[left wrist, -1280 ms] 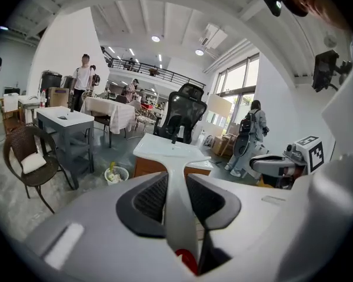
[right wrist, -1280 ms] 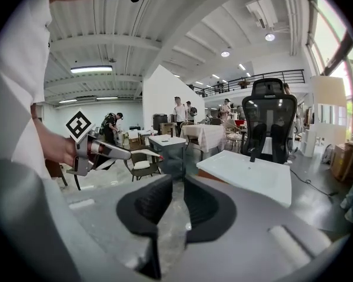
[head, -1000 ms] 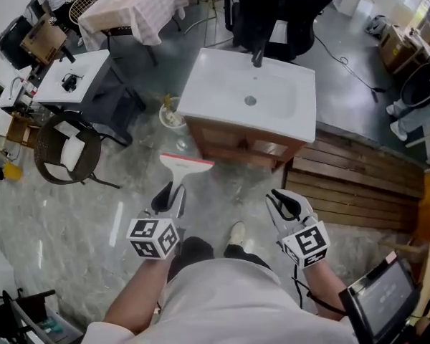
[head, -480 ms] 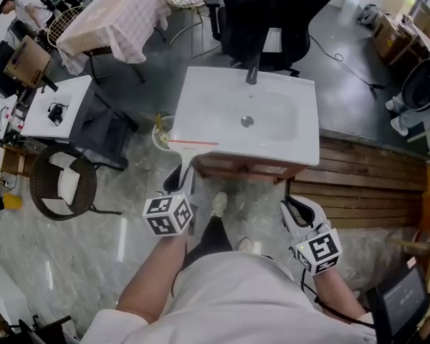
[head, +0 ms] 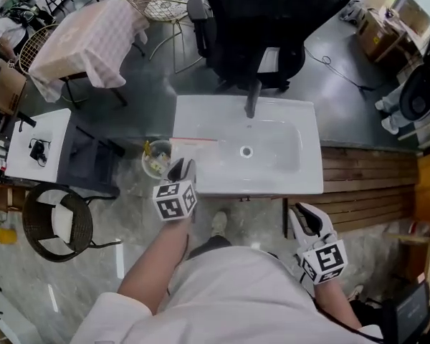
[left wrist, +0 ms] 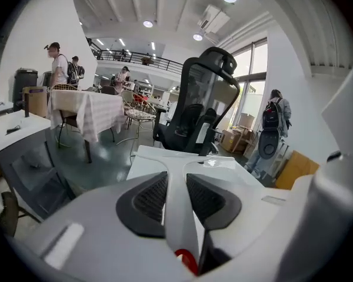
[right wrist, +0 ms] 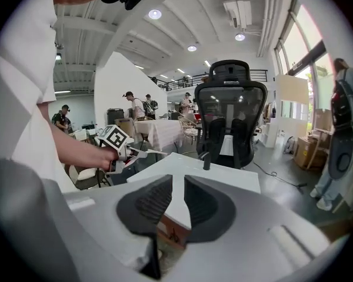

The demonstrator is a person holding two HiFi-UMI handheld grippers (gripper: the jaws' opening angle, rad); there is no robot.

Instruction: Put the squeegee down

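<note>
Nearest me, my right gripper [head: 305,218] hangs short of the front right edge of the sink [head: 301,181]. Its ribbed black pads [right wrist: 154,201] stand a narrow slit apart with nothing between them. Only the sink's white corner and the brown wooden cabinet [right wrist: 172,234] under it show through the gap.

My left gripper [head: 183,168] is at the sink's front left edge, clenched on the squeegee [head: 193,141]. The textured dark pads [left wrist: 150,198] press both sides of its smooth white plastic handle, which runs forward and flares into a T. The long thin blade, red along one edge, lies crosswise over the left rear part of the sink. I cannot tell whether it touches the rim.

The sink itself is a glossy white rectangle with a rounded basin and a round drain [head: 246,151]. A slim dark faucet [head: 252,99] stands at the middle of its rear edge.

Just beside the left edge, a small round bin [head: 155,160] sits on the marbled grey floor [head: 57,278]. Off the right edge lies a platform of brown wooden slats [head: 365,181].

Beyond the rear edge stands a black high-backed office chair [head: 261,27]. Further left there is a table under a pale checked cloth [head: 86,38], with a wire-framed chair [head: 161,7] next to it.
</note>
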